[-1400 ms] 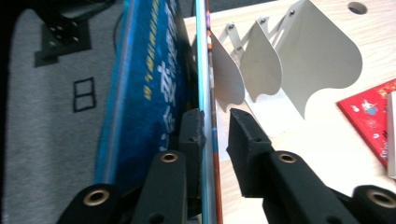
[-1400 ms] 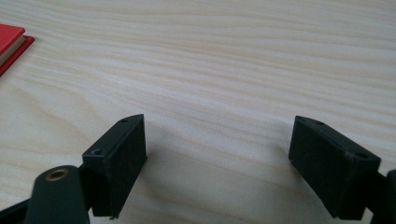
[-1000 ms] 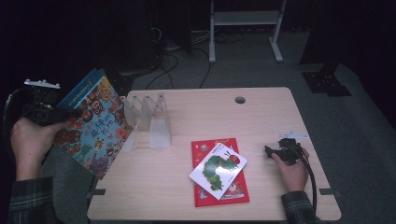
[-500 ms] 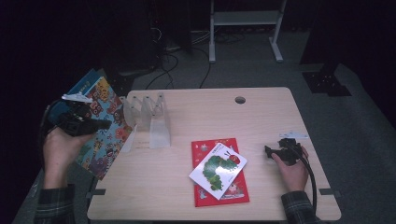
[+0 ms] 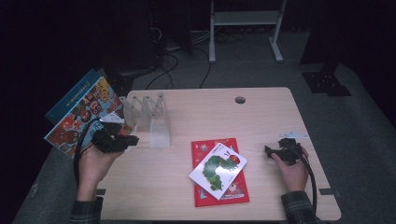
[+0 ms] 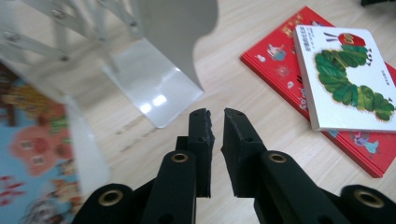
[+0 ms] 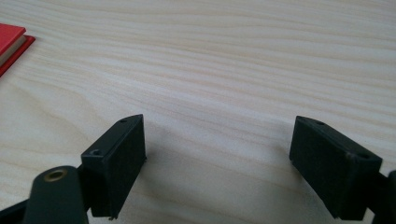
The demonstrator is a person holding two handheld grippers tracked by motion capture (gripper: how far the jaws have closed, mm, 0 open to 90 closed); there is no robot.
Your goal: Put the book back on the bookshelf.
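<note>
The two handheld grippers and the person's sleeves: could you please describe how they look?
Both are black. The left gripper has two blocky jaws with rough, chipped pads, on arms with brass-coloured rivets. The right gripper has similar rectangular black pads with small screw holes and a brass rivet. A black cable loops from the left one, another black cable trails from the right. The person wears dark plaid sleeves.

No legible text, small marks on red book [image 6: 299,60] cover, white caterpillar book [image 6: 348,77], colourful book [image 5: 81,116] at left, all too blurred
</note>
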